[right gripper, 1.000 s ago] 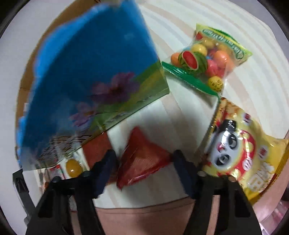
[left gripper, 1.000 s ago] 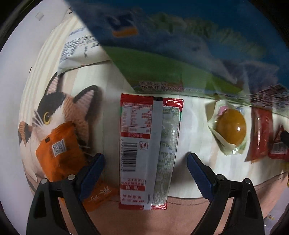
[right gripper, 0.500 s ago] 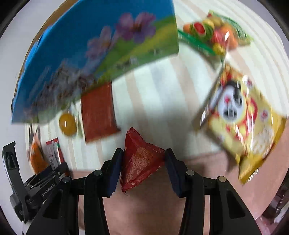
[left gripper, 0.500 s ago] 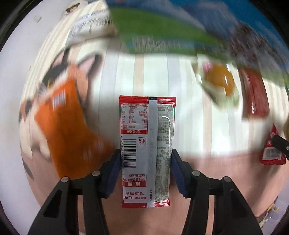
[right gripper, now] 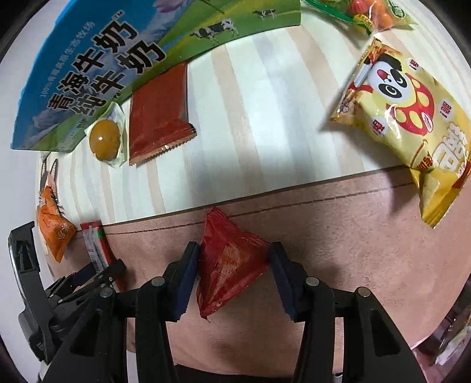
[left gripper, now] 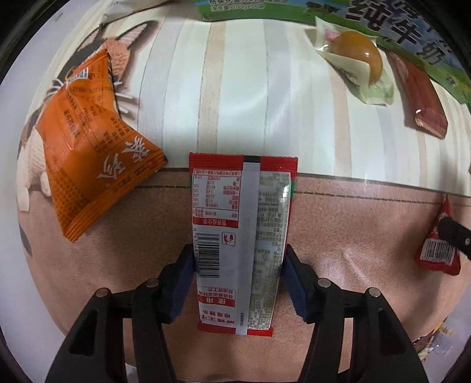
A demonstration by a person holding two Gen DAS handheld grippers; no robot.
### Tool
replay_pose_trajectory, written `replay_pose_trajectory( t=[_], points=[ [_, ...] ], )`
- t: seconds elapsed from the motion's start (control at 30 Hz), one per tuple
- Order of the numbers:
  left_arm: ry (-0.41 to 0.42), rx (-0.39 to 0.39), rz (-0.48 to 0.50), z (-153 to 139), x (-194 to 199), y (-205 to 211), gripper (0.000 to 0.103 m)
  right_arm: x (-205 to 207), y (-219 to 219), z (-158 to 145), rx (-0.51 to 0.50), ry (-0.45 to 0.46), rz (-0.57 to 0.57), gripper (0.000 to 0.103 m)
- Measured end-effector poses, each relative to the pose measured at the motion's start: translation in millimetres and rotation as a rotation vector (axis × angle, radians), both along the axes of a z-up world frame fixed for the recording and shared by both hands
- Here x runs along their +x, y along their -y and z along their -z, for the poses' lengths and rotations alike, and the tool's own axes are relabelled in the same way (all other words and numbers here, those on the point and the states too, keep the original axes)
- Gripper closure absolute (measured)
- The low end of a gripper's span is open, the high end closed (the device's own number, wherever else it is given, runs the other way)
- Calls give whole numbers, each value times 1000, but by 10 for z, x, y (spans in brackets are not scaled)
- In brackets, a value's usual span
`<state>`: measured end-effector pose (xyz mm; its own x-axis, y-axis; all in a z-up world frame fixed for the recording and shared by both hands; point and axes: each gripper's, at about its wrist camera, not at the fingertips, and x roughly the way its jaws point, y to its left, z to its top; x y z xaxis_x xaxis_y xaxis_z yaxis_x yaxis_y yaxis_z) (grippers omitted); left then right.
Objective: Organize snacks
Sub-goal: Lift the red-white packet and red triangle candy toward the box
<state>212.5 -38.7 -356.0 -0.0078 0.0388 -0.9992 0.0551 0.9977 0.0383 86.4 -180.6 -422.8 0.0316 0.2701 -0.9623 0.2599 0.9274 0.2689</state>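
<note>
My left gripper (left gripper: 238, 262) is shut on a long red and silver snack packet (left gripper: 241, 235), held above the pink border of the mat. My right gripper (right gripper: 234, 259) is shut on a red triangular snack packet (right gripper: 229, 259), which also shows at the right edge of the left wrist view (left gripper: 438, 250). An orange triangular packet (left gripper: 91, 165) lies left of the left gripper. A yellow jelly cup (right gripper: 105, 139) and a flat dark red packet (right gripper: 159, 112) lie by the milk carton box (right gripper: 88, 59).
A yellow panda snack bag (right gripper: 406, 117) lies at the right. A bag of coloured fruit candies (right gripper: 371, 11) sits at the top right. The striped mat (right gripper: 265, 103) has a pink border (right gripper: 323, 221) nearest me.
Both grippers closed on their packets and pulled back toward the pink border, carrying them away from the milk box.
</note>
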Motion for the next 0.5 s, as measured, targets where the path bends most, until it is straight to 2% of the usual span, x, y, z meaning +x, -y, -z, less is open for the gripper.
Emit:
replay_pose_trajectory(
  t=[0.13,0.23,0.43,0.5],
  points=[
    [0,-7,-20,12,26,25,47,48,-93,43,-24,-9,-25,50],
    [0,-18,-38,-76,95,-111,48,81,-263,78,-43,-11,-48,50],
    [25,-28,-37,-182,85,-142,57,40,-502,90,-47,19,-78,53],
    [31,-36,-38,-258,-42,-247,58,23,-550,79,-40,27,-75,57]
  ],
)
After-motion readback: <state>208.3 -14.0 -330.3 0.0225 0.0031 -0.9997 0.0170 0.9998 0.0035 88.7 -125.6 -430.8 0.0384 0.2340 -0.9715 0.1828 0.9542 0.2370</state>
